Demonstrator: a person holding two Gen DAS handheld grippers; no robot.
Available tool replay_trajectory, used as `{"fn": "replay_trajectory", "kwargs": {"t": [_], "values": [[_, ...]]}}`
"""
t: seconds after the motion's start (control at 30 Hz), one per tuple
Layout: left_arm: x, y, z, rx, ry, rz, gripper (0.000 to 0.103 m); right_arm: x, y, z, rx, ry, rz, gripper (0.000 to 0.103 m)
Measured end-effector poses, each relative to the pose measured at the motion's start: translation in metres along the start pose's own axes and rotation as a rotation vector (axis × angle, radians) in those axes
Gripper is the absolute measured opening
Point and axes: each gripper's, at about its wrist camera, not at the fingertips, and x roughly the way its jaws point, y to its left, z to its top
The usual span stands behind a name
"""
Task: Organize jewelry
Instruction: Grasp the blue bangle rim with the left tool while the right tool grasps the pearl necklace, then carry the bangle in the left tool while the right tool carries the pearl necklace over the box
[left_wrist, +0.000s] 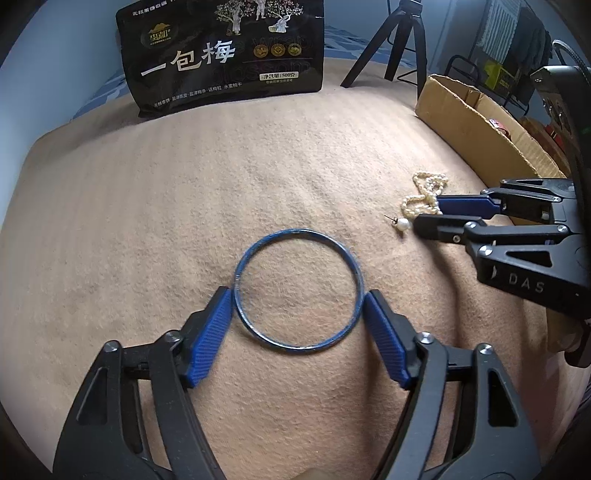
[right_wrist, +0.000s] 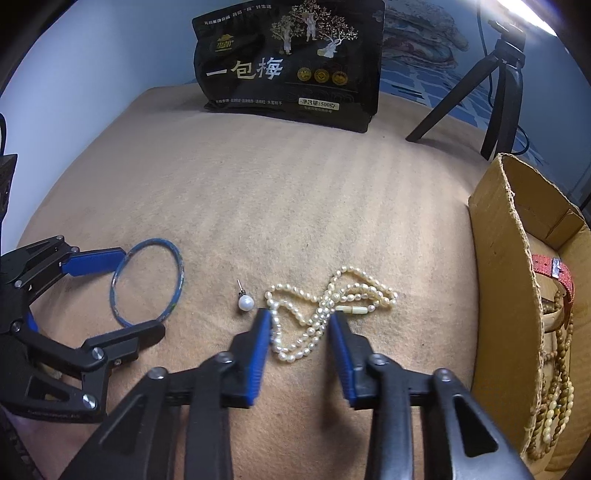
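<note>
A blue bangle (left_wrist: 297, 236) lies flat on the tan blanket. My left gripper (left_wrist: 298, 301) is open, its blue pads (left_wrist: 214, 325) on either side of the bangle, touching or nearly touching its rim. The bangle also shows in the right wrist view (right_wrist: 177, 266). A pearl necklace (right_wrist: 317, 306) lies in a heap, and my right gripper (right_wrist: 300, 317) is open with its pads astride the heap's near loops. A single pearl stud earring (right_wrist: 245, 302) lies between bangle and necklace. In the left wrist view the necklace (left_wrist: 424, 192) and earring (left_wrist: 402, 223) lie by my right gripper (left_wrist: 428, 212).
An open cardboard box (right_wrist: 495, 236) at the right holds a red watch strap (right_wrist: 554, 271) and wooden bead strings (right_wrist: 561, 373). A black snack bag (right_wrist: 291, 62) stands at the back. A black tripod (right_wrist: 495, 85) stands back right. The tan blanket (right_wrist: 295, 192) covers the surface.
</note>
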Motion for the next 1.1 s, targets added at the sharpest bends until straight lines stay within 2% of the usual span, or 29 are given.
{"fn": "replay_trajectory", "kwargs": {"t": [0.03,0.23,0.67,1.1], "values": [[0.0,0.001,0.0,-0.003,0.0,-0.003,0.074,0.0,-0.001,0.0,0.0,0.0,0.001,0.02],[-0.001,0.001,-0.001,-0.003,-0.003,-0.005,0.073,0.0,-0.001,0.0,0.001,0.002,0.013,0.005],[-0.008,0.0,0.0,-0.015,-0.007,-0.017,0.073,-0.011,-0.004,0.0,0.017,-0.018,0.036,0.004],[-0.038,-0.008,0.009,-0.02,-0.066,-0.033,0.073,-0.06,-0.012,0.005,0.03,-0.092,0.038,0.004]]}}
